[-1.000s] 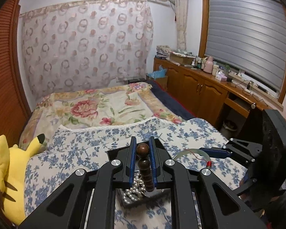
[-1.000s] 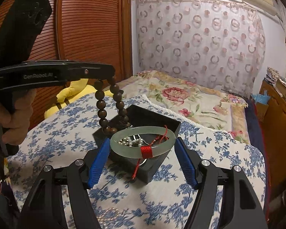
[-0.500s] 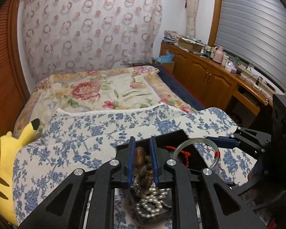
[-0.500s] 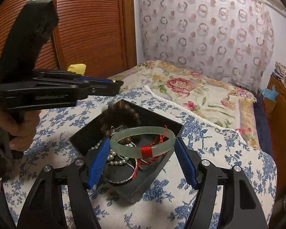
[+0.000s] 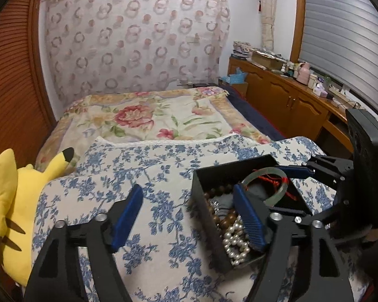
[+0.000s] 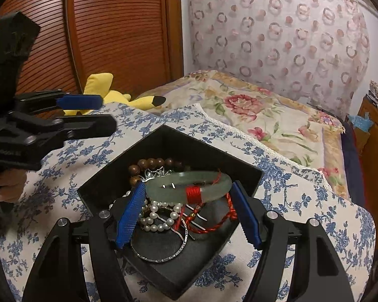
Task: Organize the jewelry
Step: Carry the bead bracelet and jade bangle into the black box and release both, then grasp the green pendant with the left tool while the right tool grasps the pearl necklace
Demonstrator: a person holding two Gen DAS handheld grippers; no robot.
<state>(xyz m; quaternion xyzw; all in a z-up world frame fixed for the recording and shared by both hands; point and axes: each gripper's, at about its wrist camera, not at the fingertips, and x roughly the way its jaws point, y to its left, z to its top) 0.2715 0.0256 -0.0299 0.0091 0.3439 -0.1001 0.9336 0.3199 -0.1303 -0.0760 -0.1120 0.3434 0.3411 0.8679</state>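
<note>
Bead bracelet [image 6: 151, 163] in box [image 6: 108, 188] on bedspread [image 6: 302, 201]

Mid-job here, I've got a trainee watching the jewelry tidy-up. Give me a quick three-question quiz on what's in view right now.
1. True or false: the jade bangle is clamped between the pads of the right gripper.
2. Which item lies in the black box? A) wooden bead bracelet B) wristwatch C) sunglasses
3. What is between the opening jaws of the left gripper?

Key:
1. True; it is held over the box.
2. A; it lies with a pearl strand and a silver bangle.
3. Nothing is held; only the blue floral bedspread and the box's near wall show behind them.
</note>
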